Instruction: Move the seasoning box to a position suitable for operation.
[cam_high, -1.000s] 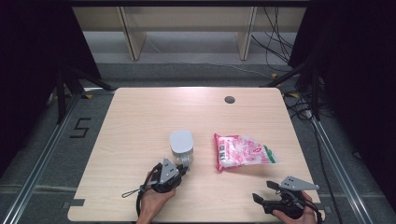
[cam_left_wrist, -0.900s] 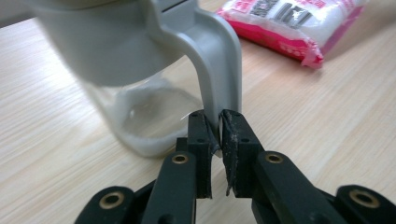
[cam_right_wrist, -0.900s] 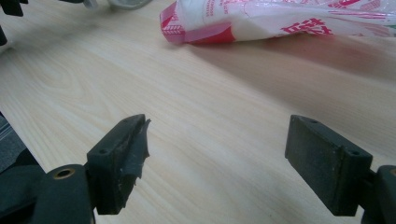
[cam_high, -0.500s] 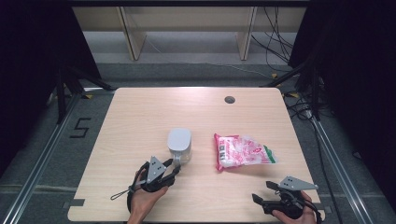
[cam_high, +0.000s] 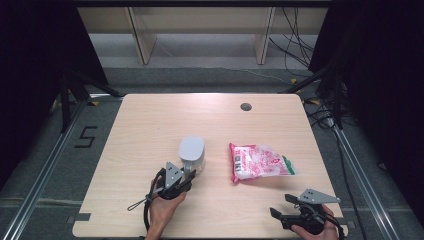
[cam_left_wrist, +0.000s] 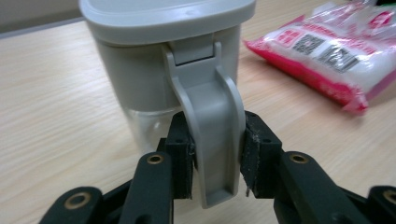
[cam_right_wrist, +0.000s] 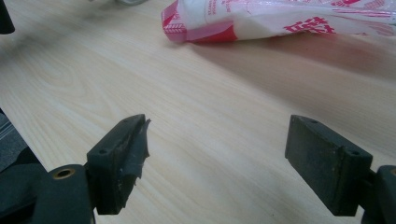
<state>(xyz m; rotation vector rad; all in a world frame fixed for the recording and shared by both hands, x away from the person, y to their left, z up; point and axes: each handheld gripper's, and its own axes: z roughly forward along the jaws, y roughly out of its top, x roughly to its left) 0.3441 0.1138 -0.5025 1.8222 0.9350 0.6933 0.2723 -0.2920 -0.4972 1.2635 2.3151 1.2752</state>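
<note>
The high view looks down on the whole worktop (cam_high: 150, 120); both gripper views sit low and close, sharing the bag (cam_high: 260, 162).

Container (cam_left_wrist: 168, 70) base hidden behind latch — bag (cam_left_wrist: 327, 51) cut off.

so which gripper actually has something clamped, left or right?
The left gripper: its jaws have just been closing and now pinch the grey latch of the container. The right gripper is open over the table.

Black grippers (cam_high: 176, 183) with brass pivot screws, grey triangular top plates (cables trailing).
</note>
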